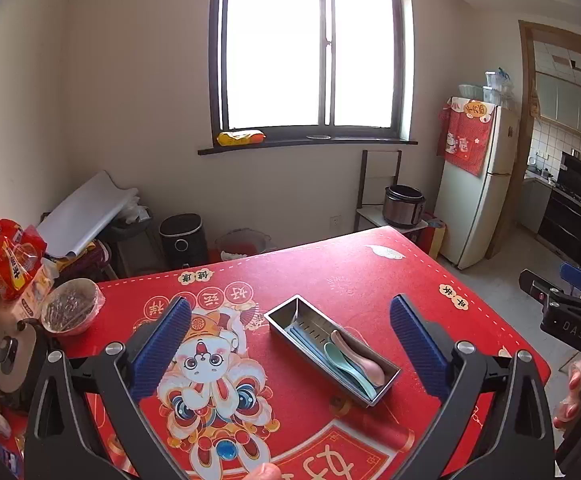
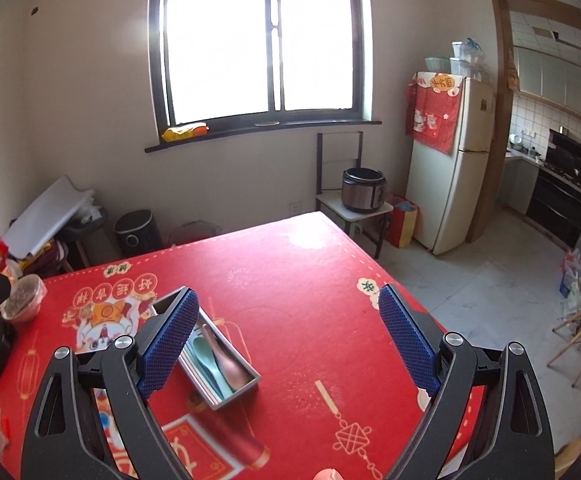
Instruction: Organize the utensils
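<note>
A steel rectangular utensil tray (image 1: 280, 317) lies on the red table cloth (image 1: 330, 276). In it lie a pink spoon (image 1: 364, 358), a teal spoon (image 1: 340, 360) and pale blue chopsticks (image 1: 302, 340). My left gripper (image 1: 292, 316) is open and empty, held above the table with the tray between its fingers in view. My right gripper (image 2: 288, 308) is open and empty, to the right of the tray (image 2: 246, 354); its left finger (image 2: 170, 340) hides part of the tray. The pink spoon (image 2: 226, 360) and teal spoon (image 2: 206, 356) show there too.
A covered bowl (image 1: 70, 306) and red snack bags (image 1: 6, 256) stand at the table's left edge. The right gripper's body (image 1: 562, 308) shows at the right of the left wrist view. A fridge (image 2: 450, 160) and rice cooker (image 2: 362, 188) stand beyond the table.
</note>
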The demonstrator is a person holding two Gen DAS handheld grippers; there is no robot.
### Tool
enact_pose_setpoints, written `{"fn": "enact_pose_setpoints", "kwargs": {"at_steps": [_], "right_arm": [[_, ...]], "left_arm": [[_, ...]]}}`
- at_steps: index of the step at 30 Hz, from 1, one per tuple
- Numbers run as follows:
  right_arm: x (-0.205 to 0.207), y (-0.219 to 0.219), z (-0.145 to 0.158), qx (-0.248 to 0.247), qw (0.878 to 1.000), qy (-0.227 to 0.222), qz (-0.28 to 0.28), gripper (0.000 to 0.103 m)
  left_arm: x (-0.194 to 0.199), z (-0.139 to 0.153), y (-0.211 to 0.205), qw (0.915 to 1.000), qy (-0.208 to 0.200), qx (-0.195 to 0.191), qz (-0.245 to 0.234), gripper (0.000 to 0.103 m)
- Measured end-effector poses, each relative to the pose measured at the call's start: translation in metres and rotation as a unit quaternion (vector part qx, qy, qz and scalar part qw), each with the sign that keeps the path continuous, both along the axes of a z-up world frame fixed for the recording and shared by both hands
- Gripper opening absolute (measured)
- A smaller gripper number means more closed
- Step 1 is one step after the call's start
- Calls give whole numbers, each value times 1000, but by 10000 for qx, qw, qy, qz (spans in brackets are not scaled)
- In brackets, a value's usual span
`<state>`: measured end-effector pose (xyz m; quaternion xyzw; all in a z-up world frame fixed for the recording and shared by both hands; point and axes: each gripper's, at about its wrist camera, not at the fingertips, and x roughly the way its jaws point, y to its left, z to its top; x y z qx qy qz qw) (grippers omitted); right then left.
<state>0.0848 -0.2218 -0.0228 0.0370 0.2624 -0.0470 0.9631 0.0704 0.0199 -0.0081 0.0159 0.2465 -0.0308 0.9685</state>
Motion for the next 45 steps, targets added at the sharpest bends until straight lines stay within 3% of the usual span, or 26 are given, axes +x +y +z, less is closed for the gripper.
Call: {"fn": "enact_pose_setpoints", "kwargs": {"at_steps": [16,45], "right_arm": [[-11,5,7,-226,9991,-226,-285,88],[-13,-3,9,-276,9978,-217,-554,88]], "left_arm": [[3,-2,0,9998,-153,45,-146,97],[7,-9,-9,9996,-93,-6,-274,97]]}}
